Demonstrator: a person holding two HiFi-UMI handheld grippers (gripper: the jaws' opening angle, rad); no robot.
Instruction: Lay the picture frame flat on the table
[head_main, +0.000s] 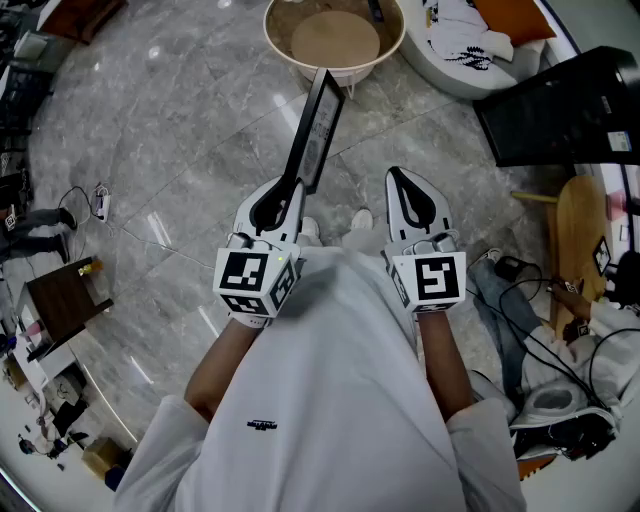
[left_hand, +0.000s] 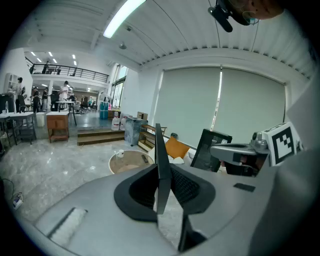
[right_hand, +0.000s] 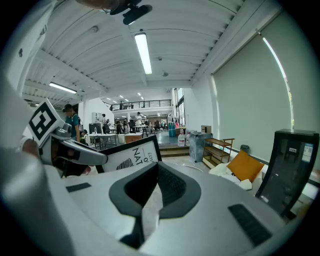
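Observation:
The picture frame (head_main: 317, 125) is black and thin, and it hangs in the air over the marble floor, tilted up and away from me. My left gripper (head_main: 288, 188) is shut on its near end. In the left gripper view the frame (left_hand: 160, 150) stands edge-on between the two black pads, which press on it. In the right gripper view its white printed face (right_hand: 131, 154) shows at the left. My right gripper (head_main: 394, 175) is to the right of the frame at the same height, with its tips together and nothing between them (right_hand: 156, 167).
A round cream table with a raised rim (head_main: 281, 50) stands straight ahead beyond the frame. A white seat with an orange cushion (head_main: 470, 45) is at the back right, next to a black panel (head_main: 560, 105). A wooden chair (head_main: 580, 240) and cables lie at the right.

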